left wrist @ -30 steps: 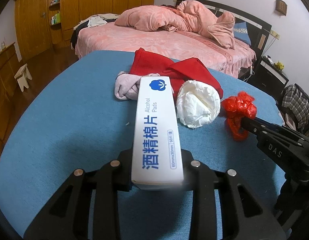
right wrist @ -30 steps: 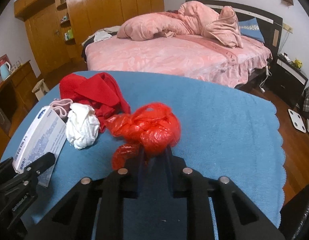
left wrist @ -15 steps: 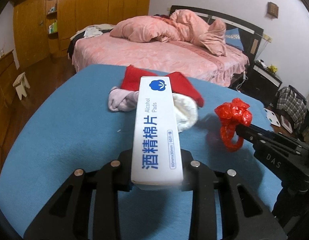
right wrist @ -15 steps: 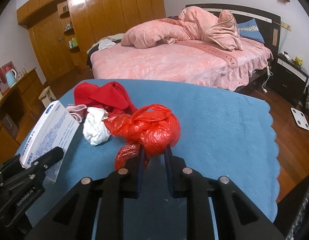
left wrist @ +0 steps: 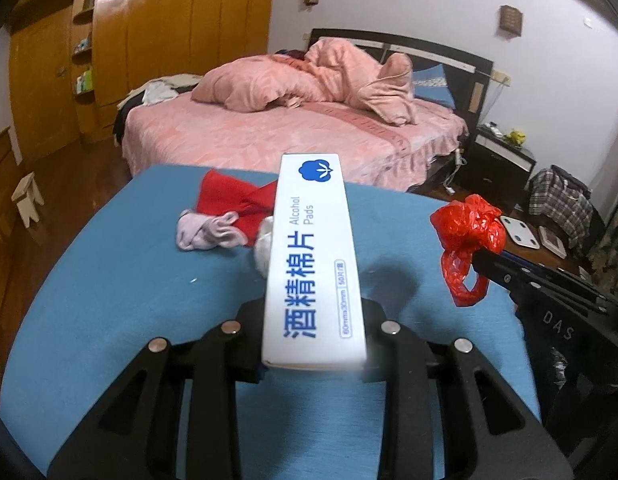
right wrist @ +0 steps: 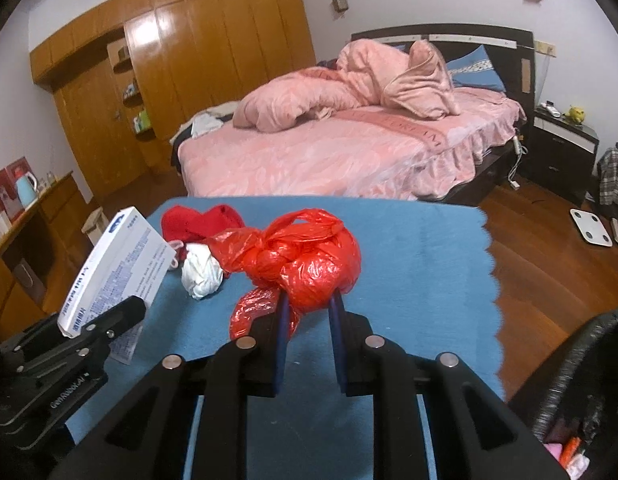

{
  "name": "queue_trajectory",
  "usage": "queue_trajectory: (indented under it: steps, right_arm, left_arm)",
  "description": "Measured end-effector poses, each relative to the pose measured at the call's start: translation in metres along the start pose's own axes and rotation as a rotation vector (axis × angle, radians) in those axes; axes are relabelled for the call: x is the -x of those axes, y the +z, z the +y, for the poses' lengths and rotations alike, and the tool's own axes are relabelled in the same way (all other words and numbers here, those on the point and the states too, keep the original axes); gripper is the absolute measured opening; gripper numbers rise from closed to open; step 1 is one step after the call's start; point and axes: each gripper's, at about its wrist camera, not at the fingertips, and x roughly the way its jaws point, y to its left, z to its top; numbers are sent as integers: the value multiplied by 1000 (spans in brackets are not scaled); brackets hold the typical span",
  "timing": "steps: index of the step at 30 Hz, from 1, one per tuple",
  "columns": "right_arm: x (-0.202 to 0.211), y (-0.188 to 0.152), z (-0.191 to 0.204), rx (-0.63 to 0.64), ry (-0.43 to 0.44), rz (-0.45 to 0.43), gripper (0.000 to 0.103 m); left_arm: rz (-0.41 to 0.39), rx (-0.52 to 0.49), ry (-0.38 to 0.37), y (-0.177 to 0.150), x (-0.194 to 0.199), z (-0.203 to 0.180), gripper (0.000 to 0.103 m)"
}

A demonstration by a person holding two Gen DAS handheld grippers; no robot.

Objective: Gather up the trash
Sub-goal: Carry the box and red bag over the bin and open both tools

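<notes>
My left gripper (left wrist: pixel 313 344) is shut on a long white alcohol pads box (left wrist: pixel 313 264) and holds it above the blue table (left wrist: pixel 121 280). The box also shows in the right wrist view (right wrist: pixel 113 272). My right gripper (right wrist: pixel 307 312) is shut on a knotted red plastic bag (right wrist: pixel 305 256), lifted off the table; it also shows in the left wrist view (left wrist: pixel 467 236). A crumpled white wad (right wrist: pixel 201 274), a red cloth (left wrist: pixel 233 200) and a pale pink cloth (left wrist: pixel 207 234) lie on the table.
A black bin (right wrist: pixel 581 392) with bits of trash inside stands at the lower right, beside the table's scalloped edge (right wrist: pixel 495 280). A pink bed (right wrist: pixel 329 152), a wooden wardrobe (right wrist: pixel 181 64), a nightstand (right wrist: pixel 565 140) and a floor scale (right wrist: pixel 591 226) lie beyond.
Both grippers have risen and pulled back from the table with their loads; the cloths and the white wad now look farther off, and the black bin has come into the right wrist view.
</notes>
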Motion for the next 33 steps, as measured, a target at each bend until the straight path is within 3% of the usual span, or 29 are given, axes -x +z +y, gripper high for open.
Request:
queue_trajectory:
  steps: [16, 33]
  right_arm:
    - [101, -9, -66, -53, -107, -105, 19]
    - [183, -50, -168, -172, -325, -126, 19]
  left_arm:
    - [-37, -103, -169, -4, 36, -98, 29]
    - [-16, -252, -375, -24, 43, -220, 29]
